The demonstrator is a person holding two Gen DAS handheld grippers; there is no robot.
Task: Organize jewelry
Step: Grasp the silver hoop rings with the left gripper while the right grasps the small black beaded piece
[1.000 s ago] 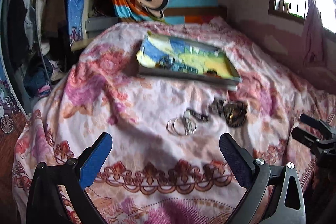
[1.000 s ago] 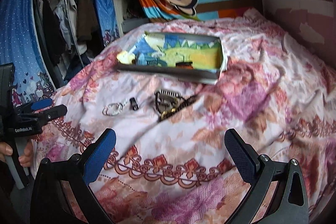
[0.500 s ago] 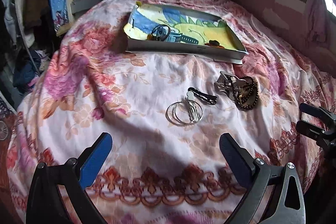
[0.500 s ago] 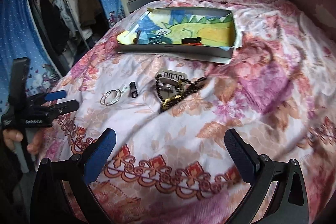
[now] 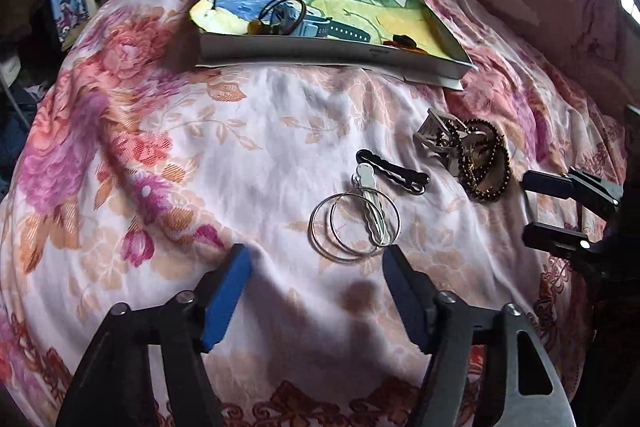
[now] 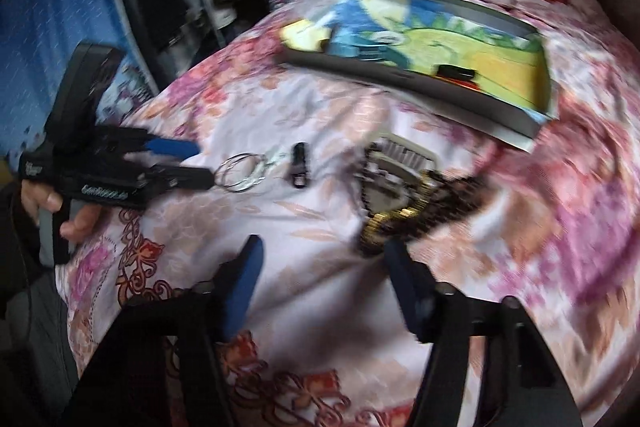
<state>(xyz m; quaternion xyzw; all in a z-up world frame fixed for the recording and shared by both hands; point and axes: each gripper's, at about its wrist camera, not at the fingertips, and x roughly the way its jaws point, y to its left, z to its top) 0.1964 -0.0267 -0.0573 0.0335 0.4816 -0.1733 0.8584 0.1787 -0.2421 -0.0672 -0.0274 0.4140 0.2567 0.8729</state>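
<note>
Both grippers have closed in on the loose jewelry on the bed [image 5: 260, 131] over the last second, and their jaws have narrowed from a wide spread to a moderate gap. Neither holds anything.

The left gripper [image 5: 316, 259] now sits low over the bedspread with the pair of silver hoop earrings [image 5: 354, 225] just beyond its fingertips, at about 12 to 1 o'clock from the jaw gap. A silver hair clip [image 5: 370, 199] lies across the hoops, and a black hair clip [image 5: 394, 173] rests just past them at 1 o'clock.

The right gripper [image 6: 322, 259] has advanced on the tangled pile of dark bead bracelets [image 6: 436, 203], which lies over a pale comb-like clip [image 6: 400, 157]. The pile sits at its 1 o'clock, near the right fingertip. This view is motion-blurred, so actual contact cannot be confirmed.

The printed tray [image 5: 320, 49] stands at 12 o'clock, well apart from the loose pieces. It already carries a watch [image 5: 332, 29], a dark hair tie [image 5: 282, 9] and a small dark item near its right end.

Judgement: both grippers are lined up for a pick, and the hoops and bracelets remain to be moved to the tray.
</note>
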